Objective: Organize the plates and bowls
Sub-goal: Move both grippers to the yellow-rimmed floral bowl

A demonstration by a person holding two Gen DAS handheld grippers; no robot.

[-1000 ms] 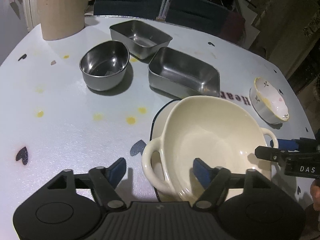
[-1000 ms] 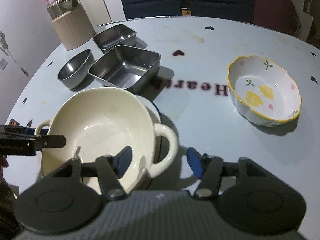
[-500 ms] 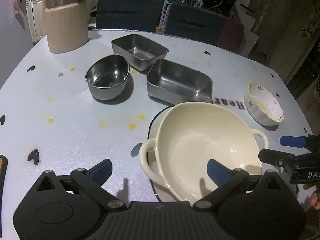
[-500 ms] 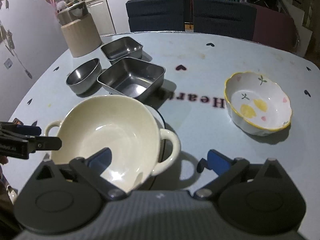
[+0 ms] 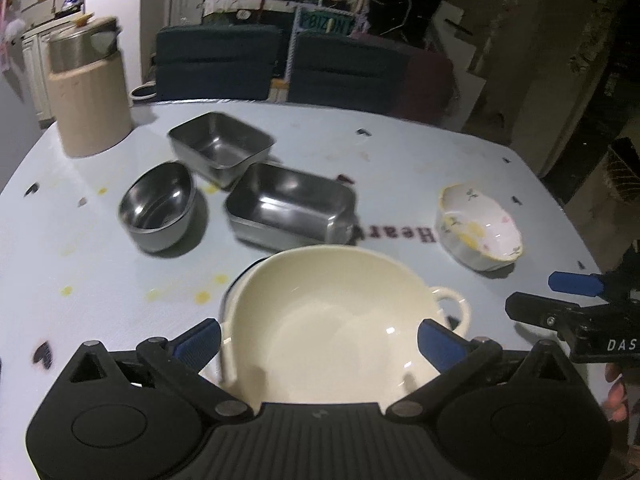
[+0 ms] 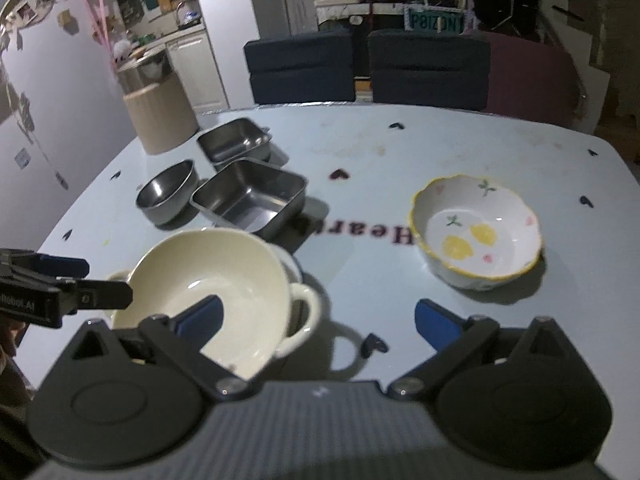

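A cream two-handled bowl (image 5: 336,320) (image 6: 212,292) rests on a dark-rimmed plate (image 5: 243,277) (image 6: 295,269) near the table's front edge. My left gripper (image 5: 320,342) hovers above the bowl's left side, jaws wide open, touching nothing. My right gripper (image 6: 318,318) hovers over the bowl's right handle (image 6: 304,320), also wide open and empty. Each gripper shows in the other's view, the right gripper (image 5: 560,300) at the right edge and the left gripper (image 6: 64,284) at the left edge. A floral bowl (image 6: 476,232) (image 5: 480,232) sits alone to the right.
Behind the cream bowl stand a round steel bowl (image 5: 156,212) and two steel rectangular tins (image 5: 292,208) (image 5: 220,148). A beige canister (image 5: 90,92) stands at the far left corner. Dark chairs (image 6: 428,68) line the table's far edge.
Both grippers' jaws have spread wide from around the bowl's handles. Both have lifted and drawn back. The cream bowl stays on the plate.
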